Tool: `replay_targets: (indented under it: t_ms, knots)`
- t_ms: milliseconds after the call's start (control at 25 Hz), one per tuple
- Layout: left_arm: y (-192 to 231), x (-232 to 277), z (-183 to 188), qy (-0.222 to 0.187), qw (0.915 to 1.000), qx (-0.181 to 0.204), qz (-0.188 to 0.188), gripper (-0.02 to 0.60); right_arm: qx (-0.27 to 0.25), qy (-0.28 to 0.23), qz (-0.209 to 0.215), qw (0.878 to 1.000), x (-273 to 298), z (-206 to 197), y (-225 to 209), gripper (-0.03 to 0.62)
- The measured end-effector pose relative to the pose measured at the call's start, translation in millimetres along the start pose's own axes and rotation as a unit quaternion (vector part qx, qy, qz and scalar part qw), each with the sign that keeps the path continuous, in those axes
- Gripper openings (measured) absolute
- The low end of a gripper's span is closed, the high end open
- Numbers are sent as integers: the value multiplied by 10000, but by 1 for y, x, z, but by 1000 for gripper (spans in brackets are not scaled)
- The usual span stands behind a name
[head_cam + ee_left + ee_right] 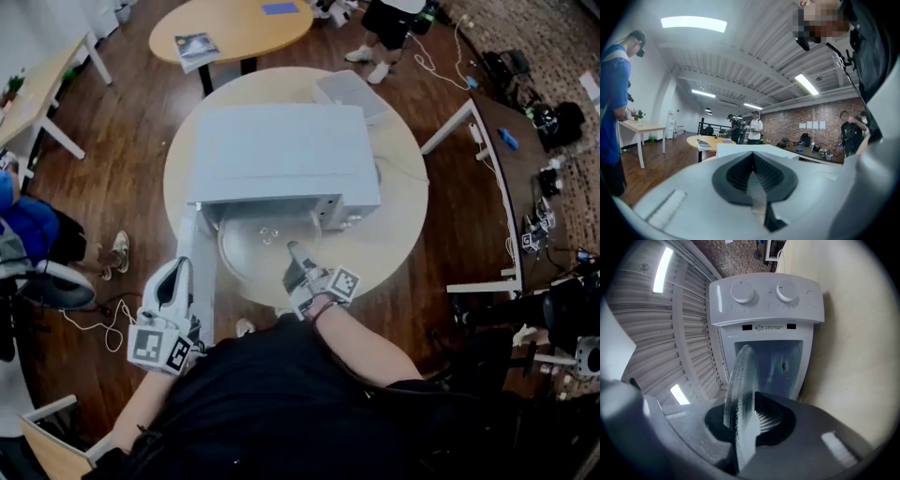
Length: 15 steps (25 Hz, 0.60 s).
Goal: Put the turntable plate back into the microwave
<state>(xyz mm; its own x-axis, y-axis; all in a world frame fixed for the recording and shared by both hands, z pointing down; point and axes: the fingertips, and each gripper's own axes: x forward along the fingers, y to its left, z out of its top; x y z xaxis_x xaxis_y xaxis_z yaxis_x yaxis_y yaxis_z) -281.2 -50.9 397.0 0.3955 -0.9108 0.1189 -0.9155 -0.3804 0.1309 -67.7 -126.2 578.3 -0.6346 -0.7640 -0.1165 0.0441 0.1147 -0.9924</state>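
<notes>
The white microwave (pixel 281 155) stands on a round table (pixel 394 225), its door (pixel 201 281) swung open toward me on the left. The clear glass turntable plate (pixel 258 246) hangs level just in front of the open cavity. My right gripper (pixel 298 267) is shut on its near rim. In the right gripper view the plate (pixel 738 394) shows edge-on between the jaws of the right gripper (pixel 745 427), with the cavity (pixel 783 366) and control knobs (pixel 764 291) beyond. My left gripper (pixel 173 281) hovers beside the door, and the left gripper (pixel 752 180) has its jaws shut on nothing.
A white bin (pixel 352 94) sits on the round table behind the microwave. An oval wooden table (pixel 234 28) with a book stands farther back. A person in blue (pixel 28 230) stands at the left. A white table frame (pixel 487 187) and cables lie at the right.
</notes>
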Motion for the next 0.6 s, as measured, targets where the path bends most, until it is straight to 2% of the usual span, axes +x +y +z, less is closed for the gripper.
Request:
replay_targets:
  t_ms: [120,280,600]
  knots:
    - [-3,18,-7,-47,10000,-59,-32,6,113,-13,-191,9998,0,13,-7,34]
    - [-7,24,-5,-59,9999,-22,-140,6,92,-102,-177,9997,2,22,-6,34]
    - [-1,20,-8,31,9999,-169,-14,6,202,-23,-171,9996,13,24,-7,35]
